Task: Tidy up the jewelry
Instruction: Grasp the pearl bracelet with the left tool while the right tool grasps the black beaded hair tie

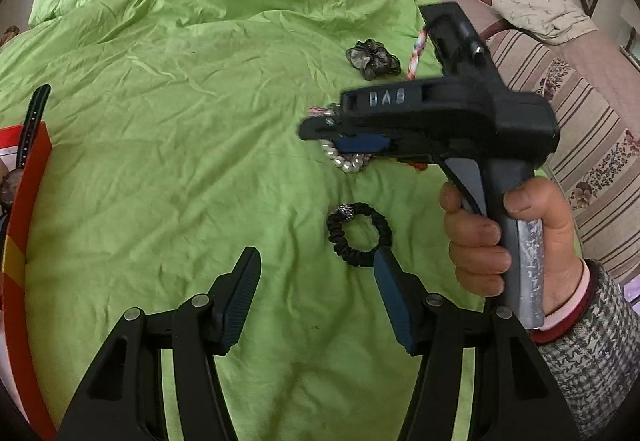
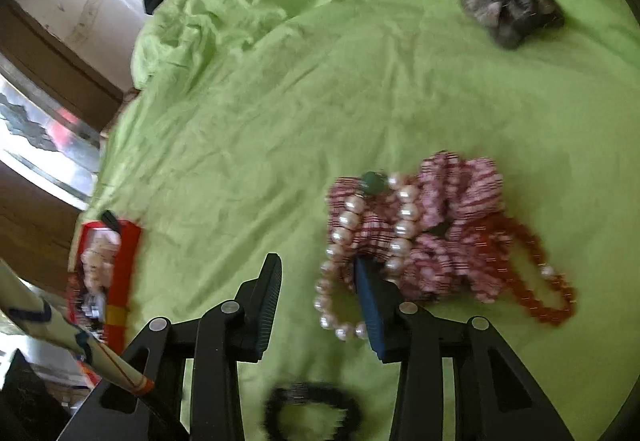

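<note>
Red box (image 1: 30,177): far left edge of the green bedspread (image 1: 180,101), open, with a dark strap (image 1: 34,121) poking over its rim; contents blurred in the right wrist view.
Left gripper (image 1: 316,301): low over the bedspread, jaws spread wide, holding nothing.
Black hair tie (image 1: 358,233): flat on the bedspread, with a small silver bead on its ring, just ahead of the left gripper's right-hand finger pad (image 1: 394,305).
Pearl bracelet (image 2: 352,265): looped on the bedspread near the middle, draped over the pink striped scrunchie (image 2: 440,225), one end curling round the right gripper's blue pad (image 2: 370,309).
Right gripper (image 2: 320,301): jaws apart, blue pad touching the pearls, the other pad clear of them on bare bedspread; nothing clamped.
Green bead (image 2: 374,181): on top of the scrunchie, beside the pearl strand.
Red bead necklace (image 2: 536,273): tangled against the right side of the scrunchie, trailing off to the right.
Grey scrunchie (image 2: 512,7): well apart from the pile, farther up the bedspread.
Right hand (image 1: 512,237): wrapped round the grey handle of the right gripper.
Striped sofa (image 1: 580,129): beyond the right edge of the bedspread.
</note>
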### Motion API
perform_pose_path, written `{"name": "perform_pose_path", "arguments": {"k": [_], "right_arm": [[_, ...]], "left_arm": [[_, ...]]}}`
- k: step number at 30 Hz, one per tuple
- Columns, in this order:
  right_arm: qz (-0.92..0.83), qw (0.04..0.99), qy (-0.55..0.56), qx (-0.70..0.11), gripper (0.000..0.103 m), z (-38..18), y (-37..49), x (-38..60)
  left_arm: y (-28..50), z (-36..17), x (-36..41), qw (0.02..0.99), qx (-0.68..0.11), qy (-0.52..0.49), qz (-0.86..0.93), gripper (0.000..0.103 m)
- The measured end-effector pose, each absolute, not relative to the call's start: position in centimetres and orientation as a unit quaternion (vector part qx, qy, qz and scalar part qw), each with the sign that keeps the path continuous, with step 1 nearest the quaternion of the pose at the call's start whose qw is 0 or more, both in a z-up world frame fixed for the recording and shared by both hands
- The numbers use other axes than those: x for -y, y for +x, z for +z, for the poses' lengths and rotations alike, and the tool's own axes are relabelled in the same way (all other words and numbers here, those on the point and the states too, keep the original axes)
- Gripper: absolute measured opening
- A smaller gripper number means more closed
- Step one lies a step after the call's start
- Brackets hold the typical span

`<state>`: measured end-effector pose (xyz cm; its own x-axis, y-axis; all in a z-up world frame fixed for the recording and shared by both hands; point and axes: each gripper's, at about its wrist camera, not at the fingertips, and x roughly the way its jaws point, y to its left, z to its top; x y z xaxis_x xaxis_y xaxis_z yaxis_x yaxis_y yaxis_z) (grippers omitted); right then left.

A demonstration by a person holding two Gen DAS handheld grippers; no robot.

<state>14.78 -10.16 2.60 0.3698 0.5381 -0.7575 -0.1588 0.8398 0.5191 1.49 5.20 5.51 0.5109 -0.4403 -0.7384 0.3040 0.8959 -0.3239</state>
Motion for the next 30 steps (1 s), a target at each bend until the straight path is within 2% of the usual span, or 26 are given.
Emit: {"name": "perform_pose_path", "arguments": {"k": [1, 3, 4, 10, 17, 22, 23, 26, 30], "right_arm": [[0.231, 0.8, 0.193, -0.519, 0.037, 2.7, 14.7, 10.1], [0.27, 0.775, 0.216, -0.529, 0.013, 2.6, 14.5, 9.6], [0.285, 0.766, 0.223, -0.531, 0.011, 2.6, 14.2, 9.3], [0.343, 0.728, 0.264, -0.532, 0.011, 2.5, 12.3, 10.2], [0.247, 0.808, 0.222, -0.486, 0.014, 4.1, 9.1, 15.2], [0.221, 0.826, 0.186, -0.484, 0.014, 3.3, 6.6, 16.3], [0.224, 0.828, 0.18, -0.482, 0.017, 3.1, 6.2, 15.9], [0.229, 0.835, 0.167, -0.472, 0.036, 2.7, 5.4, 14.9], [0.217, 0.853, 0.129, -0.457, 0.038, 2.2, 4.9, 13.5]], "left_arm": [[1.5, 5.5, -5.1, 0.866, -0.446, -0.075, -0.216, 0.058], [1.4, 5.4, -4.8, 0.865, -0.447, -0.071, -0.216, 0.058], [1.4, 5.3, -4.8, 0.865, -0.447, -0.071, -0.216, 0.058], [1.2, 5.0, -4.7, 0.864, -0.449, -0.069, -0.217, 0.058], [1.5, 6.0, -5.8, 0.874, -0.436, -0.074, -0.204, 0.058], [4.3, 6.6, -6.7, 0.879, -0.436, -0.088, -0.171, 0.058], [5.1, 6.5, -6.6, 0.878, -0.44, -0.087, -0.168, 0.058], [8.6, 5.4, -5.7, 0.865, -0.469, -0.069, -0.165, 0.058], [12.1, 3.5, -4.8, 0.848, -0.497, -0.064, -0.176, 0.058]]}}
